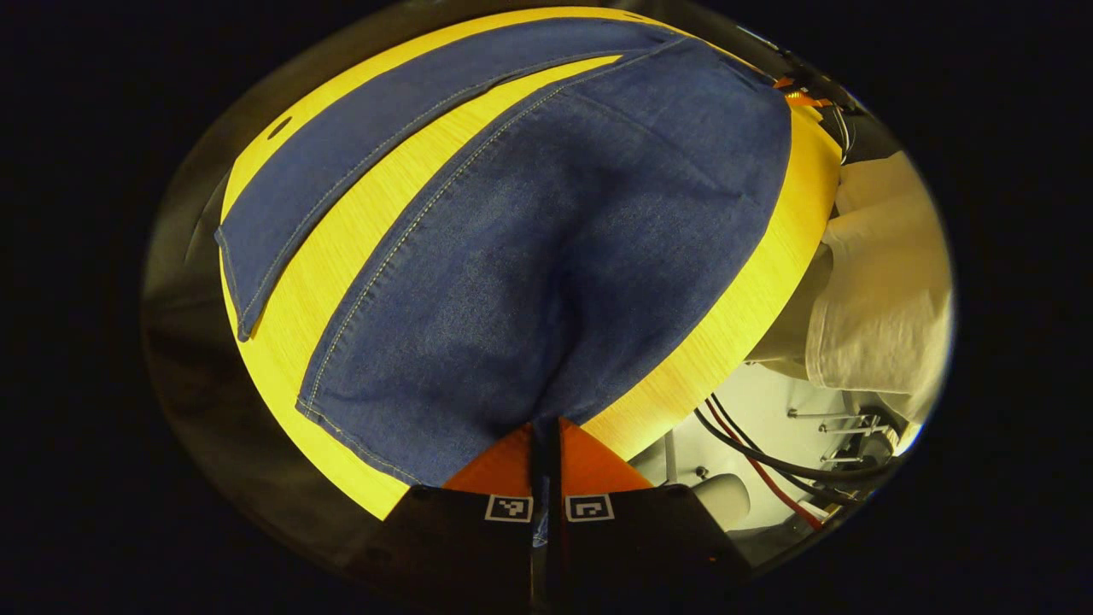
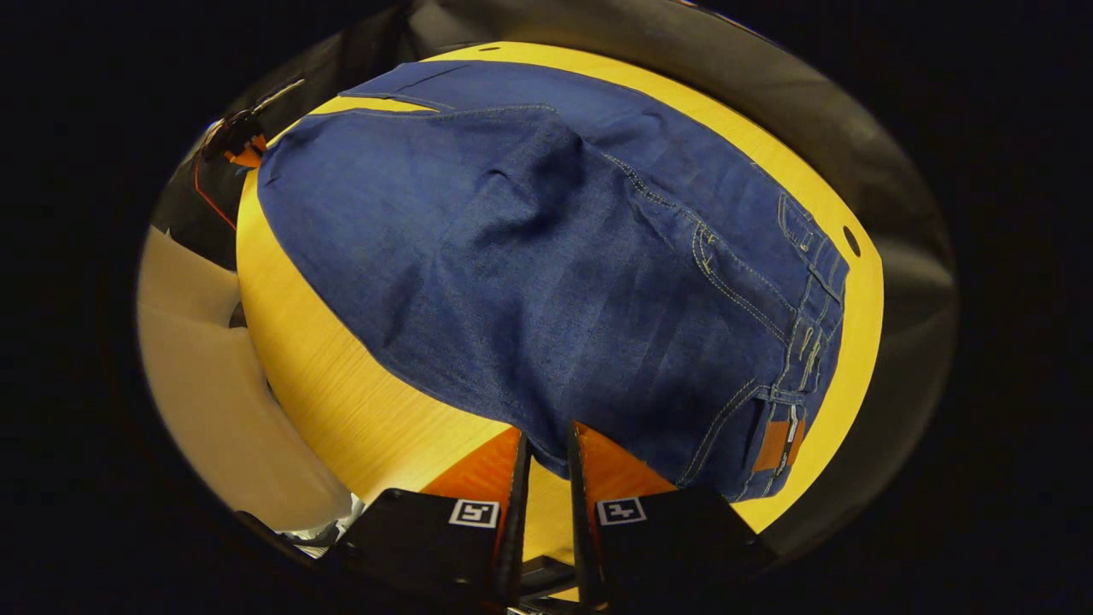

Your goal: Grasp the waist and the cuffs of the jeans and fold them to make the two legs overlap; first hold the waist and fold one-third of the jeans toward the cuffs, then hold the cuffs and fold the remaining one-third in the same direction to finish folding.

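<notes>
Clenched hard on denim, the left gripper [image 1: 546, 436] pinches the near side edge of one leg of the jeans [image 1: 555, 256] in the left gripper view; both fingers press together with the cloth drawn up into a small peak between them. That leg spreads away from the jaws across the yellow table [image 1: 751, 299], its long axis running from the hemmed cuff [image 1: 359, 427] at lower left up toward the far upper right. The other leg [image 1: 341, 171] lies flat and apart, with a wedge of bare tabletop between the two that narrows toward the top. A strip of table shows along the right of the held leg, up to the table's rounded edge. Past that edge stands a person in a pale garment [image 1: 879, 290], with cables [image 1: 768, 461] hanging below.

In the right gripper view, the right gripper [image 2: 546, 453] holds its fingers a little apart, a slim gap between them; the lower edge of the jeans sits at the tips, and whether they grip the cloth cannot be told. The waistband [image 2: 811, 342], with belt loops and a tan patch [image 2: 779, 444], lies at right near the table's edge, only a thin yellow margin beyond it. The jeans stretch from there toward the upper left. Bare tabletop lies open at lower left. The left gripper shows small at far upper left.
</notes>
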The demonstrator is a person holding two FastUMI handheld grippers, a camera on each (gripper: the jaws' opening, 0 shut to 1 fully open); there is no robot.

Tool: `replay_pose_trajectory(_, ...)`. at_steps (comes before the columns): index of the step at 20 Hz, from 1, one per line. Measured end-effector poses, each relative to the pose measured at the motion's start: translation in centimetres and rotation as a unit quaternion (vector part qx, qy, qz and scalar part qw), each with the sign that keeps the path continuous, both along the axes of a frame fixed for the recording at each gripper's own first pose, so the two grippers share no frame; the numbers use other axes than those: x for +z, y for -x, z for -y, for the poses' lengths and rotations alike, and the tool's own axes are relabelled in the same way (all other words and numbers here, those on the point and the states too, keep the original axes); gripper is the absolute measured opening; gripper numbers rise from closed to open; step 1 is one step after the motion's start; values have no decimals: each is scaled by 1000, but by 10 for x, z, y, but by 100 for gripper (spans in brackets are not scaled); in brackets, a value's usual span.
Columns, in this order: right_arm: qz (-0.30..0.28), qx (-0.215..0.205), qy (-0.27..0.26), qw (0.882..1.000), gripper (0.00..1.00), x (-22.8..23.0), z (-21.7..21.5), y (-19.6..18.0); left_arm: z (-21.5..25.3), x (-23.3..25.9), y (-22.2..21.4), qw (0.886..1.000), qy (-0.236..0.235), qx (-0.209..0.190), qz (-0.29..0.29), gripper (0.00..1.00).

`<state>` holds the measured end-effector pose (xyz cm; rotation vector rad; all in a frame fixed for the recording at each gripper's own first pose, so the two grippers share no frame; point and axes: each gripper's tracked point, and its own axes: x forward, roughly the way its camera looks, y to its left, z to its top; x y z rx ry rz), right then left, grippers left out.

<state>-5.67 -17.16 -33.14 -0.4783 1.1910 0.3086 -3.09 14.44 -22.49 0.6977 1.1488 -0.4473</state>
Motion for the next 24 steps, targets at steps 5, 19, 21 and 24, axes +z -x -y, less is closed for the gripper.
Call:
replay_pose_trajectory(5,-8,-32,5,999,13,3,0,2,1,0,-1,999,24,41,1,0)
replay_pose_trajectory(19,174,-190,46,965,3,73,-13,-26,3,37,-19,963,102,191,158,0)
replay_pose_trajectory(21,202,-198,50,958,2,86,-15,-35,4,52,-33,949,114,217,199,0)
replay_pose_trajectory(24,235,-204,55,949,2,116,-29,-46,6,77,-47,929,132,248,242,0)
